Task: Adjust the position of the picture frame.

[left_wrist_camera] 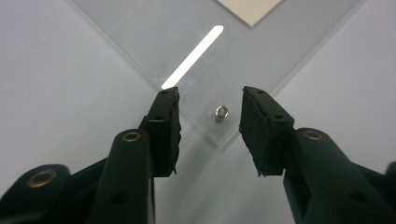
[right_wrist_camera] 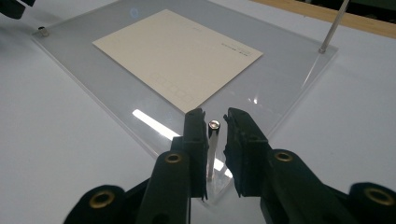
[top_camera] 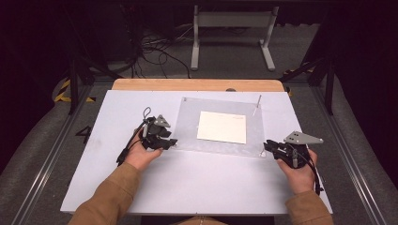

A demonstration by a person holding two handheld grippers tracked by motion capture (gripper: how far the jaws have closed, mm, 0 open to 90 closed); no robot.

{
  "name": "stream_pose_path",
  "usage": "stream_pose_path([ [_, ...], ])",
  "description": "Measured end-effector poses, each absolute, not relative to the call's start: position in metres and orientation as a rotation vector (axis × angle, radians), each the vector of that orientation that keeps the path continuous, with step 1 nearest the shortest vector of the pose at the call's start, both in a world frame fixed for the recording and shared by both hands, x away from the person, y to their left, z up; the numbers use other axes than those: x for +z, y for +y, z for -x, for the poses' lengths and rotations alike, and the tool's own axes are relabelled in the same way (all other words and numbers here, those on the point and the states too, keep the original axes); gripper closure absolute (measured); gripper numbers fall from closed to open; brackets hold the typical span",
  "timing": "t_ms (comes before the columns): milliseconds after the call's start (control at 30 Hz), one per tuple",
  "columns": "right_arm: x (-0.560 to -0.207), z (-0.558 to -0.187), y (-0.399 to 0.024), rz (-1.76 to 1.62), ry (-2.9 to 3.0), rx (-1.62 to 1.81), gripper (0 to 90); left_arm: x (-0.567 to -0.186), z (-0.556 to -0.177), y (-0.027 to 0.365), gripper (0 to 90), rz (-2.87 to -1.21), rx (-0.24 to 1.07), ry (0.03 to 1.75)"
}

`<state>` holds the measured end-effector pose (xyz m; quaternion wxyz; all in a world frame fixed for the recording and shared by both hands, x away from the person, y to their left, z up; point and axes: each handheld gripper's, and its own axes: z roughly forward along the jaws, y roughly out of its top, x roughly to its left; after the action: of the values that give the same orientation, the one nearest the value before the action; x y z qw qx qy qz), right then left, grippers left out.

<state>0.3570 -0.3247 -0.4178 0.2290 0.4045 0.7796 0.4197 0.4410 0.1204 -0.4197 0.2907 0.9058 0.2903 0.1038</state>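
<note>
Clear acrylic plate sits mid-frame on the white table, cream paper sheet on its centre. Your right gripper at the plate's lower-right corner straddles the upright metal post, jaws narrowly apart, contact unclear. Your left gripper is wide open around the short stud at the lower-left corner, holding nothing.

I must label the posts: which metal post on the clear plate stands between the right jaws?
The tall post at the plate's near right corner; the other tall post stands far.
</note>
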Motion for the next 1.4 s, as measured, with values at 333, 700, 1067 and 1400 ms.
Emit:
stream_pose_path([
  [333, -0.415, -0.354, -0.325, -1.109, 2.143, 1.177, 75.4, -0.427, -0.454, 0.097, 61.2, -2.58, 0.235, 0.721],
  [700, -0.417, -0.353, -0.326, -1.113, 2.146, 1.187, 75.3, -0.43, -0.459, 0.101, 82.1, -2.537, 0.159, 0.7],
  [1067, -0.416, -0.352, -0.331, -1.127, 2.132, 1.215, 75.0, -0.429, -0.454, 0.099, 83.4, -2.571, 0.155, 0.672],
  [1400, -0.409, -0.333, -0.358, -1.15, 2.069, 1.28, 72.1, -0.427, -0.405, 0.084, 83.3, -2.655, 0.006, 0.454],
])
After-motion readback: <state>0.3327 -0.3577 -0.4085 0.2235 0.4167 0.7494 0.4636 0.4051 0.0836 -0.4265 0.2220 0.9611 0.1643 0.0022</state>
